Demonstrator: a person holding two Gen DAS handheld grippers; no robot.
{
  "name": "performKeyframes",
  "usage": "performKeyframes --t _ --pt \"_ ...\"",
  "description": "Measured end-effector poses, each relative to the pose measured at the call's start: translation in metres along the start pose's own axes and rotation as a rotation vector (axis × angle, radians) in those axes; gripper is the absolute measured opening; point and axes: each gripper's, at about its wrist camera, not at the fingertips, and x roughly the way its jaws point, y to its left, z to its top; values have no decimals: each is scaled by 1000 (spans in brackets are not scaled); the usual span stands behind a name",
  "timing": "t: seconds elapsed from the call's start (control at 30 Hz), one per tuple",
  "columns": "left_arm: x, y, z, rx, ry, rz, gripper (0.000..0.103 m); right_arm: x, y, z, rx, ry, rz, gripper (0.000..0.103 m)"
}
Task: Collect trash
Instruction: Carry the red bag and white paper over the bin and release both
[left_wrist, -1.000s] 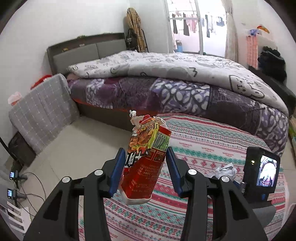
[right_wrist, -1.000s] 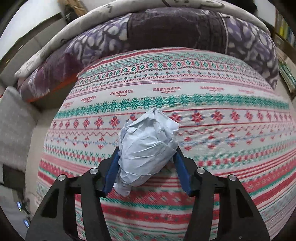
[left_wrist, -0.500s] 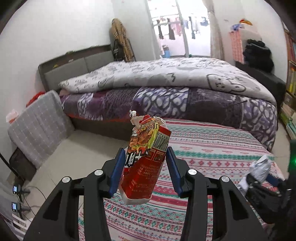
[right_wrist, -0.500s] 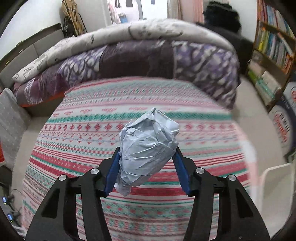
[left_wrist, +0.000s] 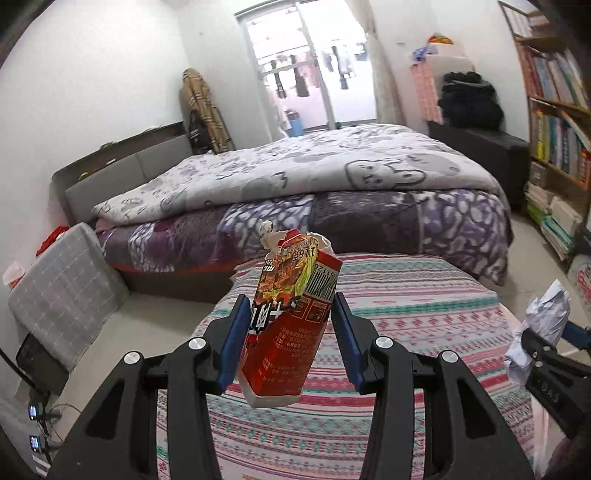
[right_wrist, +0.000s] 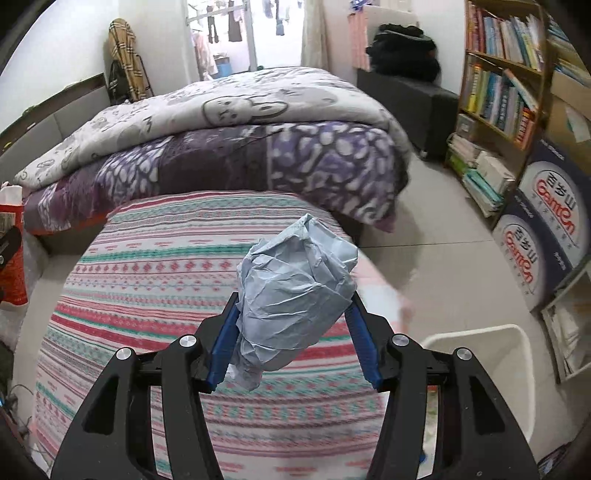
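I see the left gripper (left_wrist: 291, 339) clenched about halfway on a red snack wrapper (left_wrist: 286, 321). Its blue fingers (left_wrist: 232, 341) press both flanks of the wrapper, which stands upright between them, its torn top poking above the fingertips and its pale bottom edge hanging below them. The wrapper is lifted clear of the striped cover (left_wrist: 406, 306) beneath it.

I see the right gripper (right_wrist: 291, 332) likewise clenched about halfway, on a crumpled grey-blue paper wad (right_wrist: 295, 306). The blue fingers (right_wrist: 364, 347) bear on the wad's left and right sides; most of the wad bulges up and forward past the fingertips, and a small tail hangs below. It too is held in the air above the striped cover.

In the left wrist view the right gripper and its wad appear at the right edge, level with the left one and well apart from it. In the right wrist view the red wrapper shows at the far left edge.

A white bin (right_wrist: 491, 358) stands on the floor (right_wrist: 443, 236) just right of the right gripper, beside the striped cover's edge and lower than the wad. A bed (right_wrist: 236, 122) with a purple quilt lies beyond, and a bookshelf (right_wrist: 502, 81) fills the right wall.
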Motion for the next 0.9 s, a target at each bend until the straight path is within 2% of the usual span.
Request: performKeyframes --t 0.5,0.9 --pt "-29 -85 -1 88 -12 -119 46 -16 -108 -21 117 16 -114 54" --pt "-58 -168 -10 128 7 -297 45 -23 -176 -42 183 84 -222 56"
